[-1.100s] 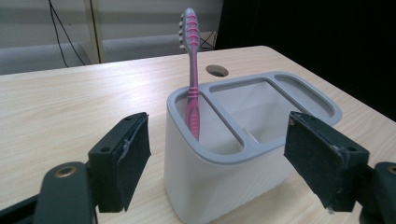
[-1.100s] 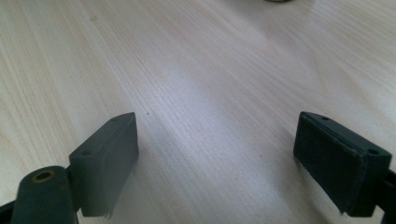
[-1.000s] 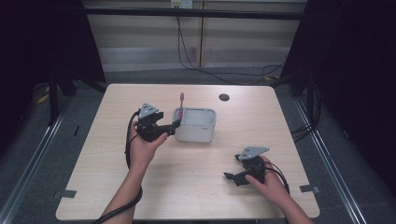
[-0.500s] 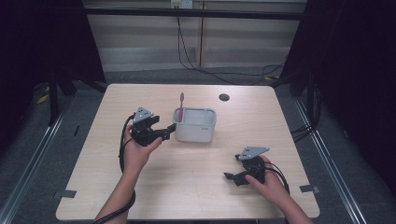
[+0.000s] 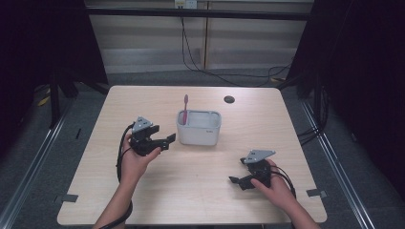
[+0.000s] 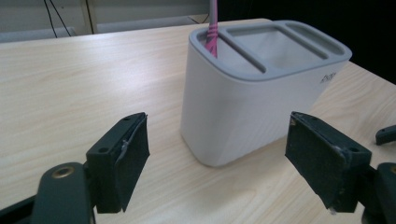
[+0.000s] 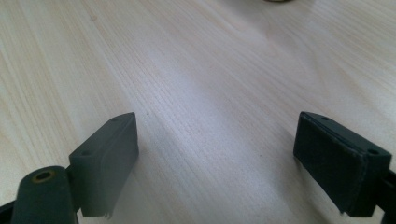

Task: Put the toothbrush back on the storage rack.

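A white holder with a grey slotted top stands near the middle of the wooden table. A pink toothbrush stands upright in its left end slot. My left gripper is open just left of the holder, its jaws pointing at the holder's side with nothing between them. My right gripper lies low on the table at the front right, open, jaws pointing left over bare wood.
A small dark round disc sits on the table at the back right. Cables run across the floor behind the table. Bare wood lies between the two grippers and along the table's front edge.
My left gripper has drawn back to the left and toward the person, away from the holder. The right gripper has stayed put.
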Tool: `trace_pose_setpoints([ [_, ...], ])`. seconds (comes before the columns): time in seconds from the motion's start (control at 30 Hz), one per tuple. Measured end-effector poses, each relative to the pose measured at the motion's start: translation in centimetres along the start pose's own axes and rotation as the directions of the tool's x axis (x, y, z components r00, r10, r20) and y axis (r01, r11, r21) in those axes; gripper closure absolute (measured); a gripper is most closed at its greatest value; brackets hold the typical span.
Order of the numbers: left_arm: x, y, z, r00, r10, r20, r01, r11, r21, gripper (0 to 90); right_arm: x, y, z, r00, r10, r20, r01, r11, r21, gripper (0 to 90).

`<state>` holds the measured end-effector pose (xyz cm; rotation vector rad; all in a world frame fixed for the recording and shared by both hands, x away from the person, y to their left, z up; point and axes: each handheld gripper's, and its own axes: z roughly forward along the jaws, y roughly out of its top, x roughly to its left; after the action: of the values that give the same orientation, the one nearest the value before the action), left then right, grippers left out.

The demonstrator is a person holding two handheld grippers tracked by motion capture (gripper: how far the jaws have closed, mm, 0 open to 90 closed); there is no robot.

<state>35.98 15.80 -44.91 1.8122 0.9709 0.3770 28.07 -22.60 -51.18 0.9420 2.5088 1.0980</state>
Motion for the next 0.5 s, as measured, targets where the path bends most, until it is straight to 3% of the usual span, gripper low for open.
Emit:
trace_pose_setpoints([
  [0.5, 1.3, -2.1, -1.0, 0.9999, 0.007, 0.009, -0.007, 0.9995, 0.031, 21.4, 0.0, 0.0, 0.0, 1.0, 0.002, 0.0, -0.002, 1.0, 0.0, 13.4],
])
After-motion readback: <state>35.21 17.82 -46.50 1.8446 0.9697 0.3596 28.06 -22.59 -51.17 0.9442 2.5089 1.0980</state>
